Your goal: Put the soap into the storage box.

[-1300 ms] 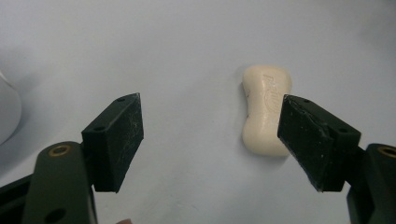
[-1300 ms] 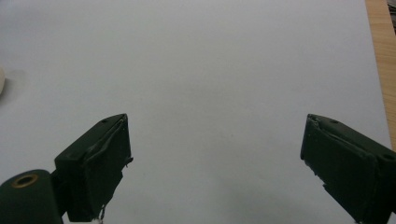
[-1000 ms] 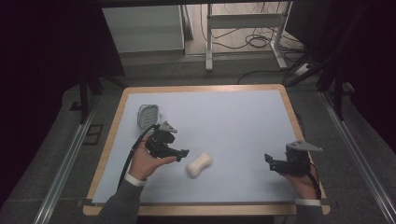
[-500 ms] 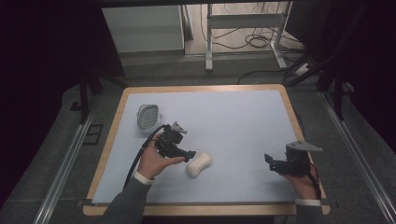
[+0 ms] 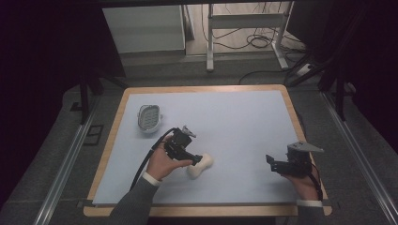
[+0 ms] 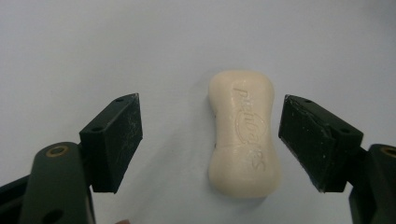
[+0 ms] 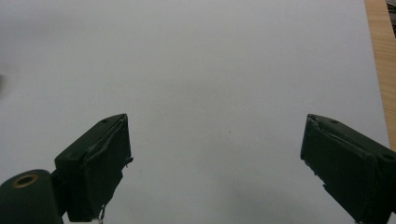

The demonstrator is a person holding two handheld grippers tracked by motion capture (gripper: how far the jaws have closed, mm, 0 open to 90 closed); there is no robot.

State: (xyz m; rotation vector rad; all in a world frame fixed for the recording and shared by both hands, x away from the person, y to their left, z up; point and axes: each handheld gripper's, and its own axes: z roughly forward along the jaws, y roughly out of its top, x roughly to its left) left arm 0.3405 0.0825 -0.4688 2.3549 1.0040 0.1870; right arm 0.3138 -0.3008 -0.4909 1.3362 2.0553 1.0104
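- Left gripper [image 6: 210, 140]: fingers [image 6: 114, 140] wide open, straddling the soap bar [image 6: 243, 135], gripping nothing.
- The off-centre bar may skid across the counter [image 5: 244, 117] when they close.
- Right gripper [image 7: 215, 172]: open, empty.

We looked from the fixed high camera forward and down over the pale blue, wood-edged counter [image 5: 244, 122], far enough back to take in the whole top, the dark floor beyond it and both forearms entering from the bottom edge. The left tongs [image 5: 195, 161] carried a camera that looked steeply down, close to the surface, along its two black jaws at the cream, waisted bar of soap [image 6: 243, 133]; that bar [image 5: 200, 164] also lay in the high view. The camera on the right tongs [image 7: 215, 158] faced low across bare blue surface, with the counter's wooden rim [image 7: 380, 60] at its right edge.
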